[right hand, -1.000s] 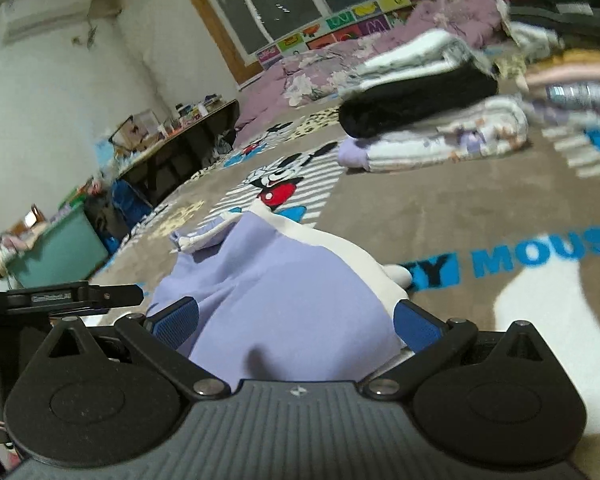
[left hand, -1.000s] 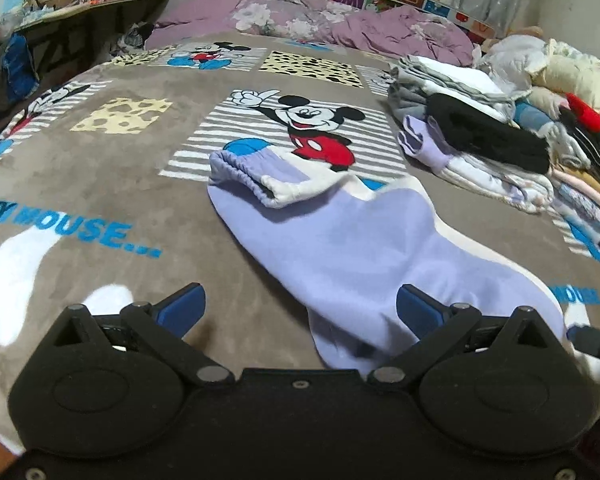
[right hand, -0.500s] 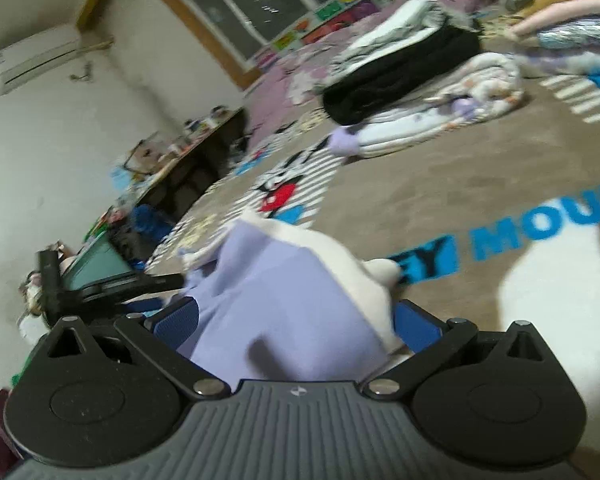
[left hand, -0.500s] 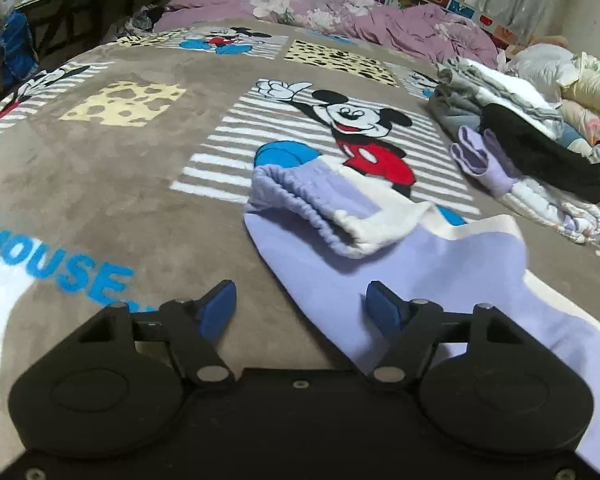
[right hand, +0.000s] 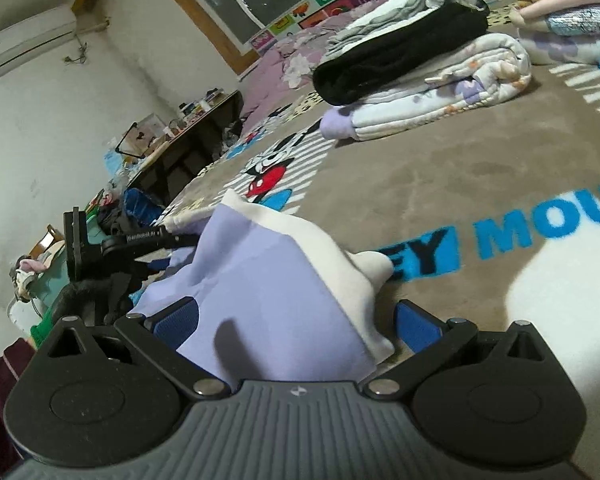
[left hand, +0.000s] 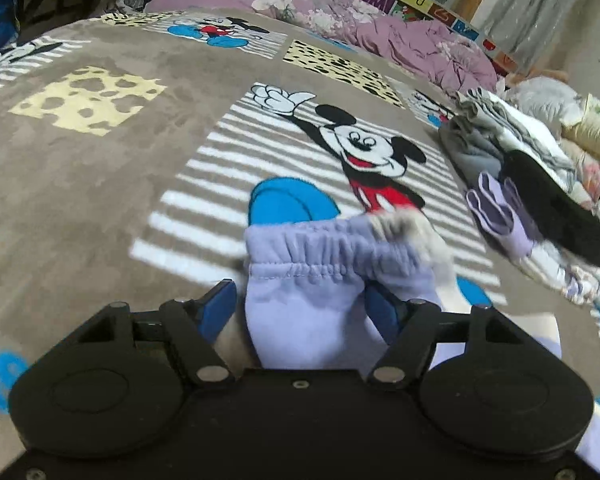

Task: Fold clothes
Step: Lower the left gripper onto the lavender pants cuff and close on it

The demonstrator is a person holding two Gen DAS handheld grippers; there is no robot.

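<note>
Lavender trousers with a white fleece inside (left hand: 300, 320) lie on the brown Mickey Mouse blanket (left hand: 100, 184). Their gathered elastic waistband (left hand: 312, 252) sits between the blue pads of my left gripper (left hand: 300, 306), which stands partly open around it; the cloth reaches the right pad, and a small gap shows at the left one. In the right wrist view the other end of the trousers (right hand: 260, 272) lies tented between the wide-open fingers of my right gripper (right hand: 296, 318), with a gap at the right pad. The left gripper's body (right hand: 112, 244) shows beyond the cloth.
A stack of folded clothes (left hand: 540, 192) (right hand: 412, 60) lies on the right of the blanket. A crumpled purple quilt (left hand: 340, 20) fills the far end of the bed. A cluttered dark desk (right hand: 188, 136) stands along the left wall.
My left gripper narrowed its jaws and slid forward along the trousers until the waistband came between its pads. The right gripper tilted a little and kept the cloth end between its fingers.
</note>
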